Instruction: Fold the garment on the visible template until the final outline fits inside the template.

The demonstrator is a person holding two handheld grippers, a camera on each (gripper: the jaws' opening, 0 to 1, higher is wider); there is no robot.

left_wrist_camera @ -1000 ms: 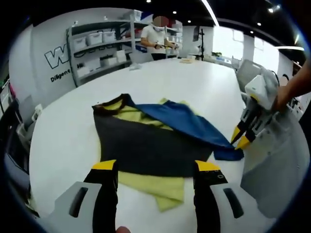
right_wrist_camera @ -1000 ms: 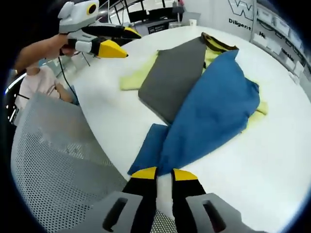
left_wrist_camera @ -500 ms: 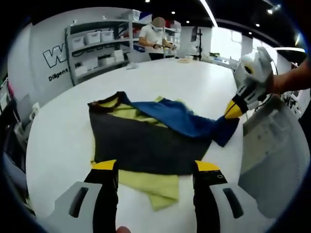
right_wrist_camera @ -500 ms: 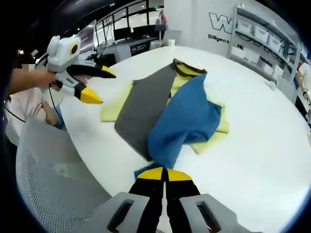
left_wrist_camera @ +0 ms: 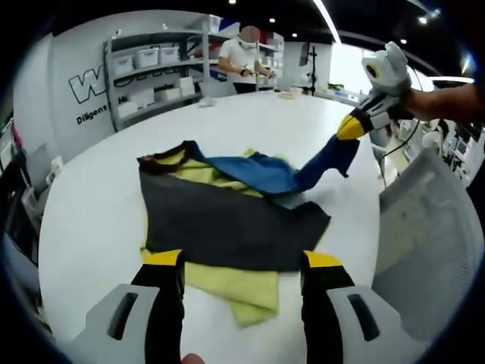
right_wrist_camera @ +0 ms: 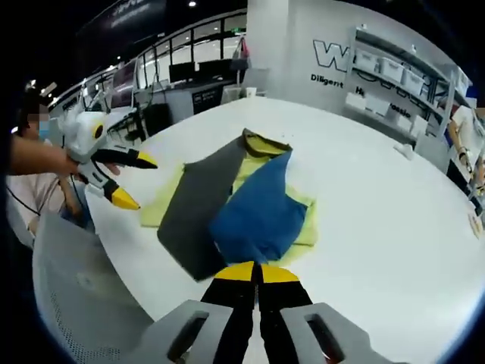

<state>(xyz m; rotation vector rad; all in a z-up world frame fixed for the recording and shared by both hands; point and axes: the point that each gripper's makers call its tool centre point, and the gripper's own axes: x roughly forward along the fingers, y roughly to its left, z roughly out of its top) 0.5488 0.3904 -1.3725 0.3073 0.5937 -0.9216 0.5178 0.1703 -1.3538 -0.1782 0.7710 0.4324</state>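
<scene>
The garment lies on the white table (left_wrist_camera: 98,205), with a dark grey panel (left_wrist_camera: 227,227) on top and yellow cloth (left_wrist_camera: 246,292) sticking out at the near edge. Its blue sleeve (left_wrist_camera: 261,173) rises off the pile to my right gripper (left_wrist_camera: 350,127), which is shut on the sleeve's end, up in the air at the right. In the right gripper view, my right gripper (right_wrist_camera: 255,271) pinches the blue cloth (right_wrist_camera: 258,216) above the grey panel (right_wrist_camera: 195,208). My left gripper (left_wrist_camera: 242,262) stands open just short of the garment's near edge, holding nothing, and its open jaws appear as the left gripper (right_wrist_camera: 145,183).
A grey mesh chair back (left_wrist_camera: 432,250) stands close to the table's right edge and appears as the chair (right_wrist_camera: 83,303). Shelves with white bins (left_wrist_camera: 151,64) line the far wall. A person (left_wrist_camera: 244,57) stands at the back, another person (right_wrist_camera: 42,189) by the chair.
My right gripper has lifted the blue sleeve off the table and carried it up and across, over the garment. The left gripper has stayed open in place.
</scene>
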